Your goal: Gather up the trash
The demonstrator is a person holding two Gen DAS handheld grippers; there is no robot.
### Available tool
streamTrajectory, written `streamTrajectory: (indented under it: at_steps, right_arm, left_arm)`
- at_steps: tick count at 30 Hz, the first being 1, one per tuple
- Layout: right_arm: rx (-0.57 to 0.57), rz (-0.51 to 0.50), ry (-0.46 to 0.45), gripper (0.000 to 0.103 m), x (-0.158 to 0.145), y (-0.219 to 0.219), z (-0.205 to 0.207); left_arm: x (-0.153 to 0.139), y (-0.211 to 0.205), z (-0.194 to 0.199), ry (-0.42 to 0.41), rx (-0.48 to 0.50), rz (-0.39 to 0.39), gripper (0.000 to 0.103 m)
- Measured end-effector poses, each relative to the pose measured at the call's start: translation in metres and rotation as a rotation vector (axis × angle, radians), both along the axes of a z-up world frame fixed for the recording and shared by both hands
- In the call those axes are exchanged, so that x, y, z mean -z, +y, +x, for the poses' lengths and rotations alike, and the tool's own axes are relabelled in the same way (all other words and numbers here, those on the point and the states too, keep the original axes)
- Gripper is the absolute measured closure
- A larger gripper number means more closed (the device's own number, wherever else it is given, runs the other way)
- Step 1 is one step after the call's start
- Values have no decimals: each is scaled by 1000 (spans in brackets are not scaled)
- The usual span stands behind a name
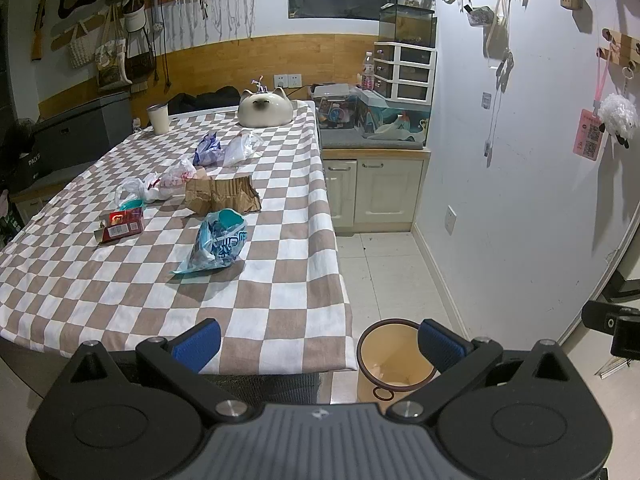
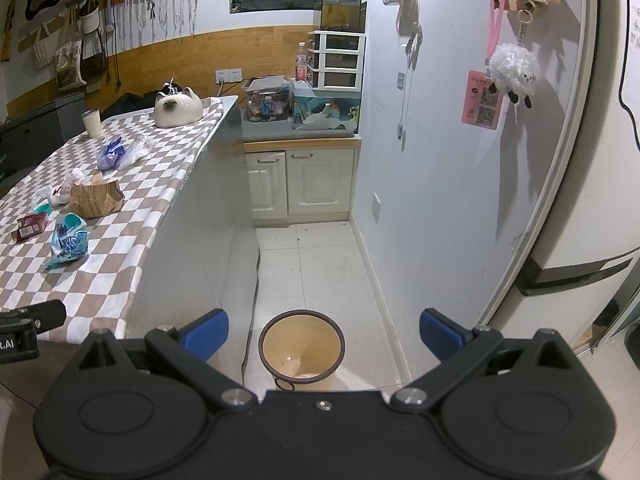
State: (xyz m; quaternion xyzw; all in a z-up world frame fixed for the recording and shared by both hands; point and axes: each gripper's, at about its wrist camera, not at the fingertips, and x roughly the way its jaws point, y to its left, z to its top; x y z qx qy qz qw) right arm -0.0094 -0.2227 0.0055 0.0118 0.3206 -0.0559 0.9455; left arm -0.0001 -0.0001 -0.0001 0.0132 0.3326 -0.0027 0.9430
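Observation:
Trash lies on the checkered tablecloth: a blue plastic bag, a crumpled brown paper bag, a red carton, a white-and-red plastic bag, a purple wrapper and a clear bag. A yellow bin with a brown rim stands on the floor by the table's corner. My left gripper hangs open and empty over the table's near corner. My right gripper is open and empty above the bin. The blue bag and paper bag appear far left in the right wrist view.
A cat-shaped ceramic bowl and a white cup stand at the table's far end. Cream cabinets with a cluttered counter close off the back. A white wall and a fridge line the right side of the tiled floor.

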Motion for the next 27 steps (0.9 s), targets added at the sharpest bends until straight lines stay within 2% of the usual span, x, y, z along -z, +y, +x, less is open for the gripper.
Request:
streamTrajectory:
  at_steps: [21,27]
  right_arm:
    - [0,4,0,0,5,-2,0]
    - [-2,6,2,0,-2,0,3]
  left_arm:
    - [0,0,0,-2,1,1,0]
    - [0,0,0,-2,1,0,0]
